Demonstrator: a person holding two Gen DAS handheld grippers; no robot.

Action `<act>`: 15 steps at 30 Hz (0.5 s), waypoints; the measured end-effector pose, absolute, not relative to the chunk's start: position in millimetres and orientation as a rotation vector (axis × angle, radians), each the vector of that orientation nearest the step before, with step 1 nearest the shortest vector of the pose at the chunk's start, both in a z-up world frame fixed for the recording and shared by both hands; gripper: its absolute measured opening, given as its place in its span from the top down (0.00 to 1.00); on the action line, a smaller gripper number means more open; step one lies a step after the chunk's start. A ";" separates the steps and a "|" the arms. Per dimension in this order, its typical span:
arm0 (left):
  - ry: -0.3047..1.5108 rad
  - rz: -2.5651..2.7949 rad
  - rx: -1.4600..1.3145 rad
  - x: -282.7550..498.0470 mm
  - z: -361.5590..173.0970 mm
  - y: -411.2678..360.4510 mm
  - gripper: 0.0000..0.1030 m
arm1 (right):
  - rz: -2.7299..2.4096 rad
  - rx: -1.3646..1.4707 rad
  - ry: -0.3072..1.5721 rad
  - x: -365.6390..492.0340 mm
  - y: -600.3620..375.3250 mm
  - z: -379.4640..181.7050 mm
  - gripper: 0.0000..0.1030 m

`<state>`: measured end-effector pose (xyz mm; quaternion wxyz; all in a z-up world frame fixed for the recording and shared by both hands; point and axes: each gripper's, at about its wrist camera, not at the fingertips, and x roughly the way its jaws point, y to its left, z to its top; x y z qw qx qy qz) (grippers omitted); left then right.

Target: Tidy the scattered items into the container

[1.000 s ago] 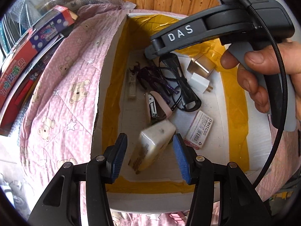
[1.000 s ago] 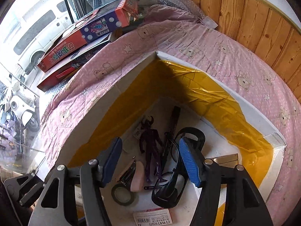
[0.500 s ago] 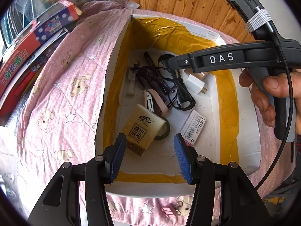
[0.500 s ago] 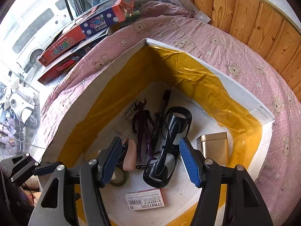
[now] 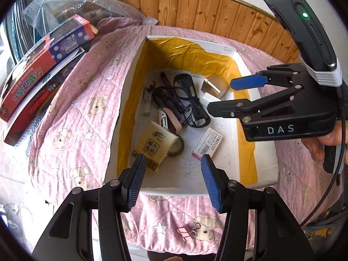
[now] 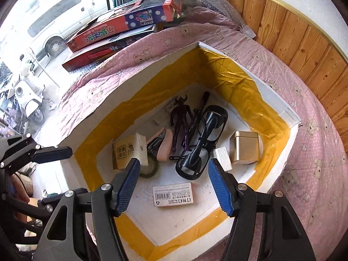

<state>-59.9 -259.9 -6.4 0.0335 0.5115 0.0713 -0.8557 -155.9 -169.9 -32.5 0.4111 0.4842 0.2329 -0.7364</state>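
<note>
A white foam box (image 5: 264, 163) lined with yellow tape lies on a pink bear-print quilt; it also shows in the right wrist view (image 6: 271, 93). Inside lie a tan tissue pack (image 5: 153, 145) (image 6: 121, 152), a tape roll (image 5: 177, 146), a staples box (image 5: 207, 144) (image 6: 173, 194), black goggles (image 5: 193, 106) (image 6: 202, 143), a purple figure (image 6: 182, 119), a pink stapler (image 6: 161, 145) and a gold tin (image 6: 244, 148). My left gripper (image 5: 173, 180) is open and empty above the box's near edge. My right gripper (image 6: 174, 186) is open and empty over the box.
A pink binder clip (image 5: 186, 232) lies on the quilt (image 5: 71, 117) in front of the box. Red game boxes (image 5: 39, 65) and bubble wrap are stacked at the far left. A wooden wall panel (image 5: 217, 13) runs behind the bed.
The tissue pack has dropped from my left gripper into the box and lies flat there. Both grippers have pulled back and up from the box.
</note>
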 end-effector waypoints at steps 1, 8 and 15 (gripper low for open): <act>0.220 -2.636 1.568 -57.5 -5.0 -257.9 0.46 | -1.853 1.207 0.592 -150.2 -165.5 -29.5 0.35; 0.207 -2.661 1.533 -44.8 4.0 -241.6 0.46 | -1.864 1.104 0.678 -105.8 -131.7 -12.0 0.32; 0.237 -2.697 1.517 -35.6 12.2 -224.2 0.38 | -1.860 1.046 0.760 -70.5 -102.9 -9.4 0.30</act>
